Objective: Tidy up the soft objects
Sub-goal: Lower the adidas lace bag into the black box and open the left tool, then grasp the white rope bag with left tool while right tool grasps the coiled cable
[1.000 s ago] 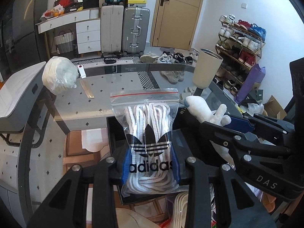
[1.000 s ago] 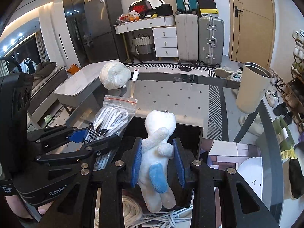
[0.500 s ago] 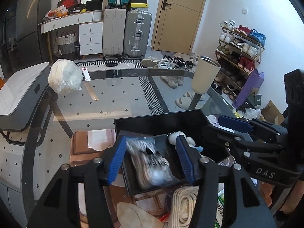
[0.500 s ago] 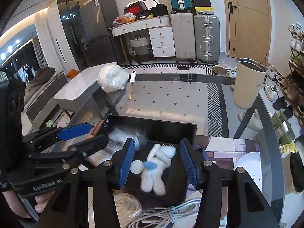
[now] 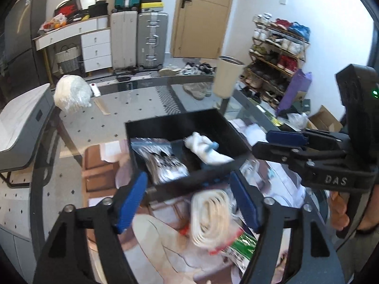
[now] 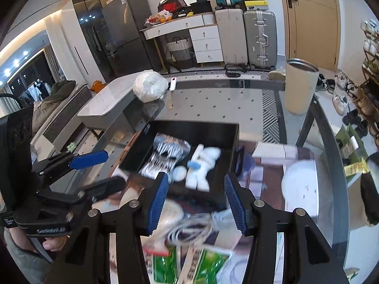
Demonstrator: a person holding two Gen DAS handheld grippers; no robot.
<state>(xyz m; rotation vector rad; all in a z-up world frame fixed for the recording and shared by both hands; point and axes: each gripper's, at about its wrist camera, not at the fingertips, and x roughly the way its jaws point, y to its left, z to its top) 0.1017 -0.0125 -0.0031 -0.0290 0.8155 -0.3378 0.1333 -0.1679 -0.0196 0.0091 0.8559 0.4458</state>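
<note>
Both drops made: laces bag [image 5: 163,163] and plush toy [image 5: 206,151] lie in the black box [image 5: 175,125] mid-desk. Left hand-held gripper [image 5: 189,201] has just been opening; right hand-held gripper [image 6: 196,201] gapes empty. Next, reach for the near rope coil [image 5: 210,215].

We are seeing a black box [image 6: 189,127] showing at twelve o'clock of blue-padded black fingers [image 6: 158,201]. A white plush toy [image 6: 201,165] with a pale blue patch is lying at three o'clock of a clear bag [image 5: 158,161] of white laces printed in black. A glass table [image 6: 213,101] is showing dark diamond dots.
</note>
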